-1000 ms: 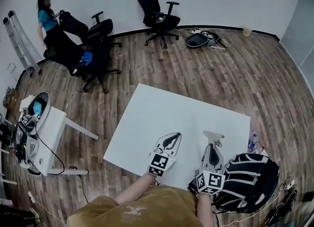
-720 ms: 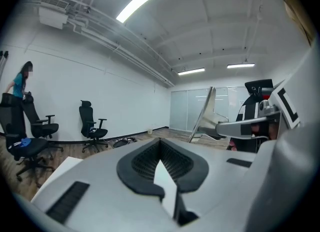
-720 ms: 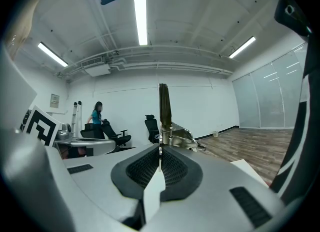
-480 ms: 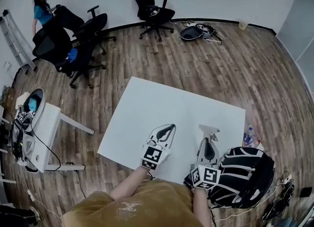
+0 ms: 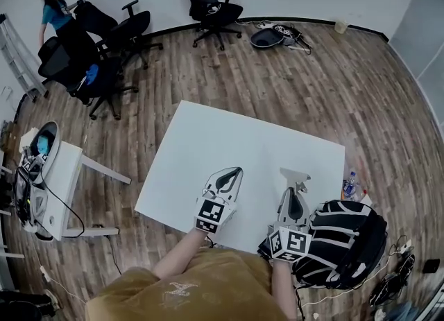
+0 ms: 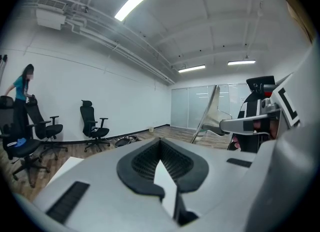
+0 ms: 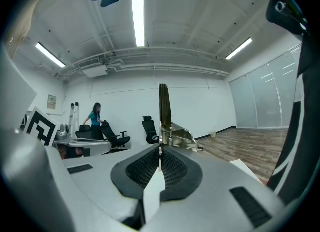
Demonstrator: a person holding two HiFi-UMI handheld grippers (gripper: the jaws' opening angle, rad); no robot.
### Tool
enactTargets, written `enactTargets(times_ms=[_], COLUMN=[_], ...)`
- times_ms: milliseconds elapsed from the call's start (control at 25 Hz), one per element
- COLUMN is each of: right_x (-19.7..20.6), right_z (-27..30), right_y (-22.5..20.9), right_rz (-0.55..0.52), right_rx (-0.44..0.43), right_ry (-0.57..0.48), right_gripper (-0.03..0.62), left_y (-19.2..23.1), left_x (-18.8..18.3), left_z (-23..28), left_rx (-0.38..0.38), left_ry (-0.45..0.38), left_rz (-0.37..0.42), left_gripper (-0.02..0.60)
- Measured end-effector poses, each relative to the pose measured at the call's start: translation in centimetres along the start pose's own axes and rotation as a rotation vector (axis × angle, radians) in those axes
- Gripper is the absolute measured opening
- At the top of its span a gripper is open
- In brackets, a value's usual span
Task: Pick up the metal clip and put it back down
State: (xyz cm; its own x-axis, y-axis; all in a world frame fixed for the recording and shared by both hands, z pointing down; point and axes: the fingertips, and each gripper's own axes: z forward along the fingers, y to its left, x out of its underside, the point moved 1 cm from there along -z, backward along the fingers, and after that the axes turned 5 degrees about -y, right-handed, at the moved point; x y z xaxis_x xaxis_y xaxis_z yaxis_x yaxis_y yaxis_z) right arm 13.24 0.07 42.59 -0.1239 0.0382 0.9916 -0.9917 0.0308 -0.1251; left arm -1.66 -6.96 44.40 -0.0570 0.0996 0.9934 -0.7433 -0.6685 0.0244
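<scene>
My right gripper (image 5: 297, 188) is shut on the metal clip (image 5: 294, 176), a shiny spring clamp that sticks out past the jaw tips over the near right part of the white table (image 5: 229, 139). In the right gripper view the metal clip (image 7: 164, 118) stands upright from the closed jaws of the right gripper (image 7: 160, 152). The left gripper (image 5: 234, 172) hovers over the table's near edge, shut with nothing in it. In the left gripper view, the left gripper (image 6: 160, 145) has its pads together, and the metal clip (image 6: 212, 113) shows at the right.
A black-and-white backpack (image 5: 345, 243) lies on the floor right of the table, with a bottle (image 5: 350, 186) beside it. Office chairs (image 5: 208, 1) and a person (image 5: 52, 11) stand at the far wall. A small white table (image 5: 66, 174) with gear stands at the left.
The head view has drifted, so the table and both grippers sit slightly higher and further left. The right gripper keeps hold of the clip; the left stays shut.
</scene>
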Motion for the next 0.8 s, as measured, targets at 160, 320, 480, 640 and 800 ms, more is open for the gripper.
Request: enactTargets(times_ms=[160,320,480,640,800], right_x=[-0.03,0.05,0.06,-0.02,-0.24], right_z=[0.08,0.3,0.2,0.13,-0.01], right_y=[0.25,0.37,0.29,0.23,0.27], right_rz=[-0.004,-0.007,-0.01,-0.012,-0.009], right_rx=[-0.007,-0.008,-0.002,-0.002,-0.007], right_ry=[-0.002,0.001,0.002,-0.004,-0.012], right_gripper=[0.008,0.008,0.008,0.008,0.008], left_y=[0.15,0.44,0.77,0.86,0.8], left_x=[0.16,-0.01,-0.33,-0.53,-0.72], left_z=[-0.12,-0.01,-0.12,-0.3,-0.32], left_rx=[-0.007,-0.004,-0.027,-0.03,-0.039], left_ry=[0.004,-0.012,-0.027,-0.042,-0.044], left_rz=[-0.001,-0.032,-0.009,-0.019,-0.01], left_gripper=[0.005,0.005,0.005,0.005,0.005])
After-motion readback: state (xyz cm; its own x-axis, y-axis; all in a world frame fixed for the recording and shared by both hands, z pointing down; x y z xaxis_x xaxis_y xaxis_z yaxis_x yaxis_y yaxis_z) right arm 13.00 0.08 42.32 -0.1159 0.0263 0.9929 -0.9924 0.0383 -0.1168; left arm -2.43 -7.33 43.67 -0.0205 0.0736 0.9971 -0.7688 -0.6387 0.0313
